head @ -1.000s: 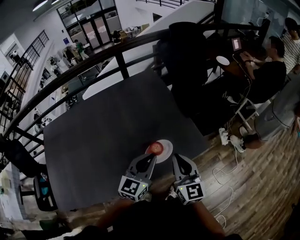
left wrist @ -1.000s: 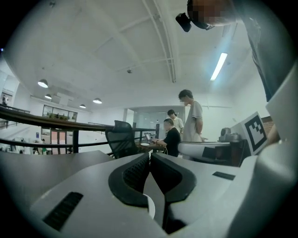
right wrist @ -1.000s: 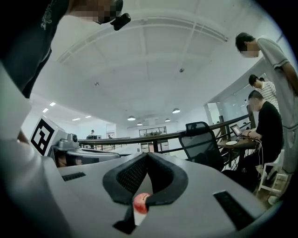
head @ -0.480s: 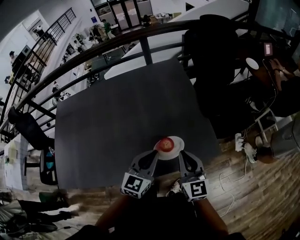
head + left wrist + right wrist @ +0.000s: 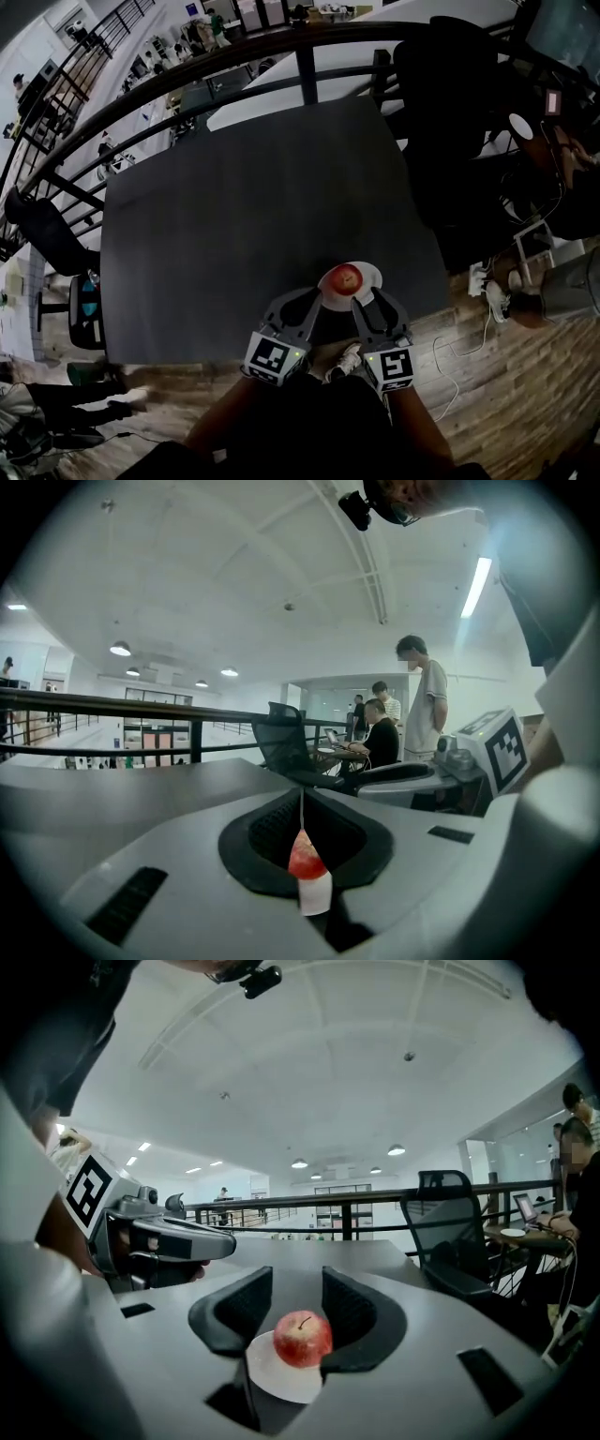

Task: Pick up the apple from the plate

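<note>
A red apple (image 5: 346, 277) sits on a small white plate (image 5: 367, 273) near the front edge of the dark table (image 5: 244, 216). My right gripper (image 5: 368, 302) is just short of the plate. In the right gripper view its jaws are opening, and the apple (image 5: 302, 1338) and plate (image 5: 277, 1380) lie just beyond the fingertips (image 5: 296, 1283), untouched. My left gripper (image 5: 313, 302) hovers at the plate's left, shut. Through its narrow slit (image 5: 301, 803) only a sliver of apple (image 5: 306, 859) and plate (image 5: 316, 892) shows.
A black railing (image 5: 234, 56) runs behind the table. Office chairs (image 5: 441, 112) and seated people are at the right. Cables and a power strip (image 5: 478, 279) lie on the wooden floor. Each gripper shows in the other's view: the left (image 5: 155, 1239), the right (image 5: 441, 771).
Both grippers have come down and forward to the plate, now flanking it. The apple and plate have not moved.
</note>
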{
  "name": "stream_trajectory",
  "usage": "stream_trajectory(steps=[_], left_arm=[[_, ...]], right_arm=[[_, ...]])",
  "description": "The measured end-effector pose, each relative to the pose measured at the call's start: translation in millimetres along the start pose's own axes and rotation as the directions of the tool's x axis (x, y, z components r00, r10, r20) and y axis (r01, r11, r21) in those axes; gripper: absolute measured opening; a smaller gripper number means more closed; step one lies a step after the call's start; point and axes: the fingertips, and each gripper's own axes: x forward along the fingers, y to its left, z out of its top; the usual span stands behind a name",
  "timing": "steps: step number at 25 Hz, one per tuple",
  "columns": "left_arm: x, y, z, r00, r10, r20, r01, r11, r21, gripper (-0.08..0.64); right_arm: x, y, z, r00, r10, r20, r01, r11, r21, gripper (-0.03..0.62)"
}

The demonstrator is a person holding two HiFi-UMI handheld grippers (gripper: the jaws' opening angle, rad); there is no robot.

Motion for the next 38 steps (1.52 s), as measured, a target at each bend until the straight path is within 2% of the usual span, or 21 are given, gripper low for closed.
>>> stream_trajectory(steps=[2, 7, 14, 23, 31, 35, 38], left_arm=[[0, 5, -2, 1.000, -0.002, 0.007, 0.002, 1.000, -0.004, 0.031], [-4, 12, -9, 1.000, -0.005, 0.000, 0.005, 1.000, -0.013, 0.031], [-3, 23, -25, 1.000, -0.003, -0.030, 0.002, 0.999, -0.033, 0.031], [-13, 40, -31, 0.999, 0.021, -0.049, -0.023, 0.999, -0.043, 0.031], [-18, 69, -26, 0.997, 0.072, -0.035, -0.073, 0.997, -0.032, 0.031], [-20, 72, -26, 0.997, 0.079, -0.024, -0.079, 0.996, -0.032, 0.031], [-22, 71, -24, 0.997, 0.073, -0.022, -0.074, 0.997, -0.037, 0.031]], right_arm=[[10, 4, -7, 0.999, 0.020, -0.033, -0.020, 1.000, -0.001, 0.214], [27, 7, -38, 0.989, 0.044, -0.139, -0.045, 0.999, -0.005, 0.301], [65, 6, -85, 0.955, 0.072, -0.286, -0.083, 0.996, -0.025, 0.365], [89, 7, -118, 0.911, 0.096, -0.400, -0.115, 0.993, -0.023, 0.394], [102, 1, -128, 0.876, 0.085, -0.475, -0.143, 0.986, -0.086, 0.394], [104, 4, -129, 0.871, 0.089, -0.482, -0.156, 0.983, -0.100, 0.394], [105, 3, -128, 0.882, 0.076, -0.466, -0.149, 0.981, -0.122, 0.394]])
